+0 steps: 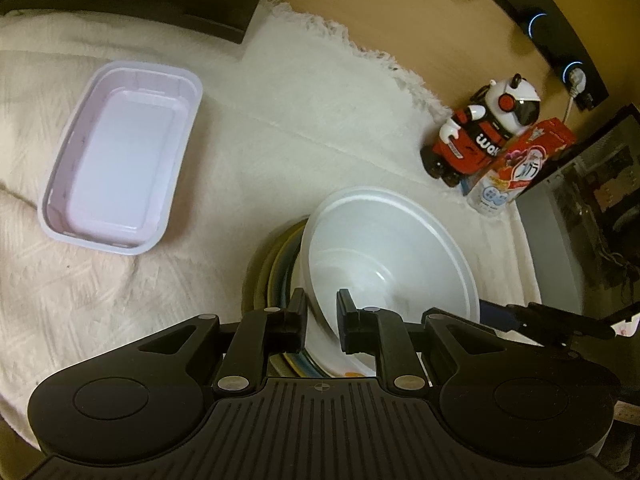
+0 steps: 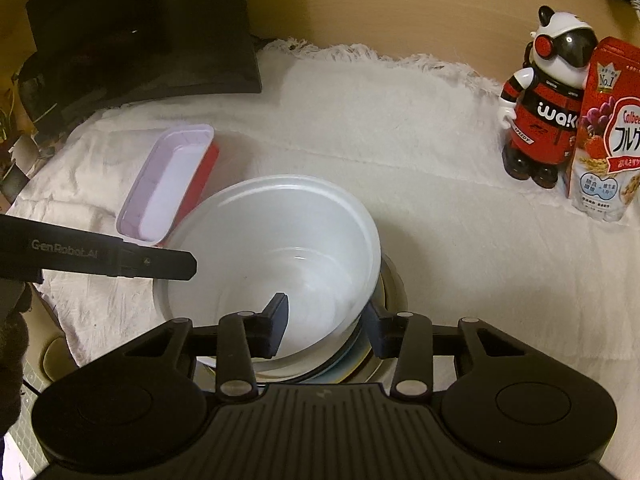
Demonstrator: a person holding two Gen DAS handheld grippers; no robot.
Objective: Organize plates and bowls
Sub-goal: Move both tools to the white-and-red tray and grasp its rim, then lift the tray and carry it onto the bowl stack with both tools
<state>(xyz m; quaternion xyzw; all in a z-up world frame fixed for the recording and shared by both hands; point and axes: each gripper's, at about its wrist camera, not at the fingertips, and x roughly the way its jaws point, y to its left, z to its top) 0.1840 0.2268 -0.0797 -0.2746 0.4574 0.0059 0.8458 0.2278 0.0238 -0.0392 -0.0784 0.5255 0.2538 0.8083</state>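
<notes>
A white bowl (image 1: 392,248) (image 2: 272,240) sits tilted on a stack of plates (image 1: 276,264) (image 2: 390,284) on the cream cloth. My left gripper (image 1: 322,320) is shut on the bowl's near rim, one finger inside and one outside; in the right wrist view it reaches in from the left (image 2: 176,266). My right gripper (image 2: 326,320) straddles the opposite side of the bowl's wall. Its left finger is inside the bowl and its right finger is outside by the plates, with a gap showing at the inner pad. A shallow lilac tray (image 1: 120,160) (image 2: 168,184) lies to the left.
A red, white and black toy robot (image 1: 480,132) (image 2: 544,112) and a cereal box (image 1: 520,164) (image 2: 608,132) stand at the right. A black block (image 2: 140,28) sits at the back left. The cloth's fringed edge (image 1: 360,48) meets the wooden tabletop.
</notes>
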